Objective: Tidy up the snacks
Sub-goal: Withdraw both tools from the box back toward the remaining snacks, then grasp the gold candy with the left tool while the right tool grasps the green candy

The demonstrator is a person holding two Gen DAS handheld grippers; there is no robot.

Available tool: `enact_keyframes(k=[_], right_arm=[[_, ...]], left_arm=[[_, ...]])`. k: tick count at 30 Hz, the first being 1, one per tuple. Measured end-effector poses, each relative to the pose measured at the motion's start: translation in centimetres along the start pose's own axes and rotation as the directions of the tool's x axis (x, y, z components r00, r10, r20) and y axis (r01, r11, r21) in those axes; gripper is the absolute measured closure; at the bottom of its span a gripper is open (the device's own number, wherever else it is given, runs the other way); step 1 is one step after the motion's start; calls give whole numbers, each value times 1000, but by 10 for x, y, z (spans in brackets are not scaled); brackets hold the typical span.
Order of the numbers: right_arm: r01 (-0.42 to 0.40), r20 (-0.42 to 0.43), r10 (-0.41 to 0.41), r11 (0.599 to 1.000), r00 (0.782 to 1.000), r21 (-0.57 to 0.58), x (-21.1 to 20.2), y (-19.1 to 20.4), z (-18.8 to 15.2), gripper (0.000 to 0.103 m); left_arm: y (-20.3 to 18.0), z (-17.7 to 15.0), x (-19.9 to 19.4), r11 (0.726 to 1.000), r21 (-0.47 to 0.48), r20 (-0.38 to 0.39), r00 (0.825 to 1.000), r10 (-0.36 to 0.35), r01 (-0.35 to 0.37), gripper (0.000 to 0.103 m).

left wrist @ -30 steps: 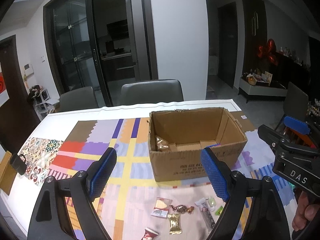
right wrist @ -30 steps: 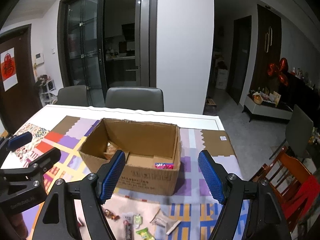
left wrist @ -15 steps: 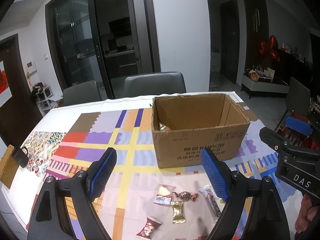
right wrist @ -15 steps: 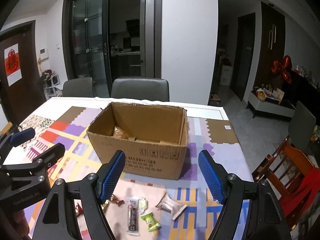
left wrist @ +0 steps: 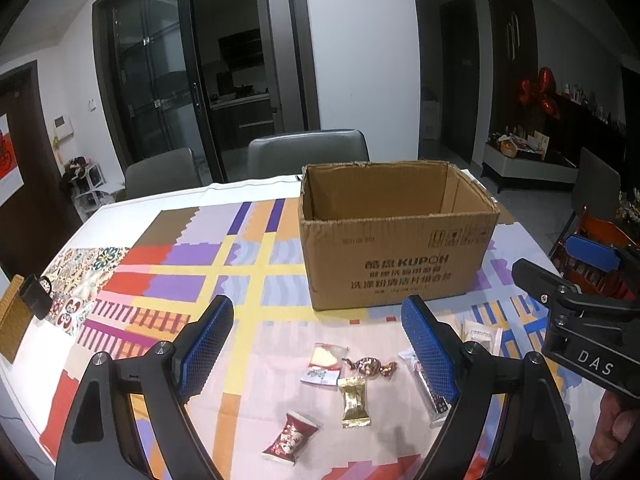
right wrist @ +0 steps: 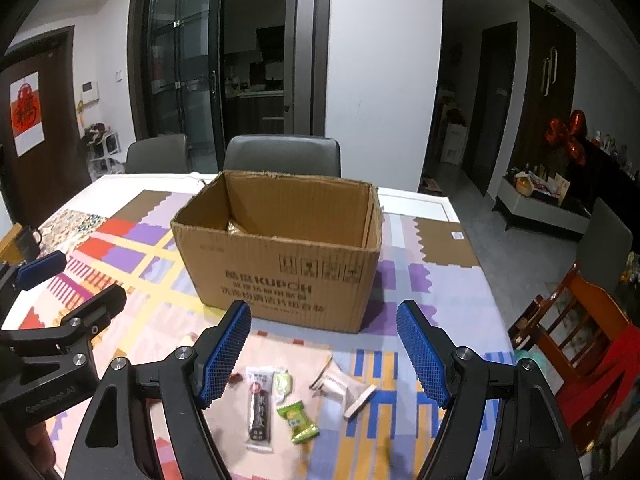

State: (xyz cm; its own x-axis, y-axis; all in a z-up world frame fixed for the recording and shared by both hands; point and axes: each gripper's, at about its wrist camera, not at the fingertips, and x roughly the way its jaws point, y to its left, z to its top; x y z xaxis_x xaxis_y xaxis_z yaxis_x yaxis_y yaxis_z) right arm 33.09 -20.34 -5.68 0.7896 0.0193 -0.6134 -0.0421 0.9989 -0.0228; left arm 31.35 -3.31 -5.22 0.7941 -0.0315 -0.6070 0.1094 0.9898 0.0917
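Dim dining rm w/ white walls, dark glass sliding doors (left wrist: 160, 92) at the back and a dark wooden door (right wrist: 36, 120) w/ a red paper sign on the left. Right side: low white cabinet (left wrist: 528, 168) w/ clutter, red foil balloons (left wrist: 540, 92) above it, orange wooden chair (right wrist: 580, 320) by the table edge.

Long white table (left wrist: 132, 204) covered by a multicolour patchwork cloth (left wrist: 192, 272); two grey padded chairs (left wrist: 308, 152) on the far side. Small black mug (left wrist: 36, 296) near the left edge.

Open brown cardboard box (left wrist: 396, 264) w/ printed text stands upright mid-table, flaps gone; something pale shows inside at its left rear corner, can't tell what.

Snacks lie loose on the cloth in front of the box: long dark bar in a white wrapper (right wrist: 260, 408), red-white candy packet (left wrist: 290, 438), gold foil candy (left wrist: 354, 402), green candy packet (right wrist: 298, 420), white sachet (right wrist: 340, 386), clear packet w/ pale wafer (left wrist: 324, 364), brown twist-wrapped sweet (left wrist: 370, 366).

Left gripper (left wrist: 316, 354) w/ blue pads hangs above the snacks, jaws wide apart, holding nothing. Right gripper (right wrist: 322, 354) same: jaws well spread, empty, above the bar and green packet. Both well short of the box.
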Motion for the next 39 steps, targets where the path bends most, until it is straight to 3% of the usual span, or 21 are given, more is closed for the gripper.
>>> enact_keyframes(k=[24, 31, 39], right_arm=[[-25, -67, 21, 998, 997, -52, 24, 7, -62, 27], [-30, -93, 22, 996, 995, -81, 37, 13, -80, 27], [-42, -130, 31, 996, 991, -82, 53, 11, -94, 27]], left_arm=[[-12, -63, 31, 999, -13, -79, 996, -37, 36, 17], [-13, -82, 47, 999, -22, -107, 993, -45, 43, 10], [-16, -93, 66, 999, -29, -150, 988, -35, 31, 10]])
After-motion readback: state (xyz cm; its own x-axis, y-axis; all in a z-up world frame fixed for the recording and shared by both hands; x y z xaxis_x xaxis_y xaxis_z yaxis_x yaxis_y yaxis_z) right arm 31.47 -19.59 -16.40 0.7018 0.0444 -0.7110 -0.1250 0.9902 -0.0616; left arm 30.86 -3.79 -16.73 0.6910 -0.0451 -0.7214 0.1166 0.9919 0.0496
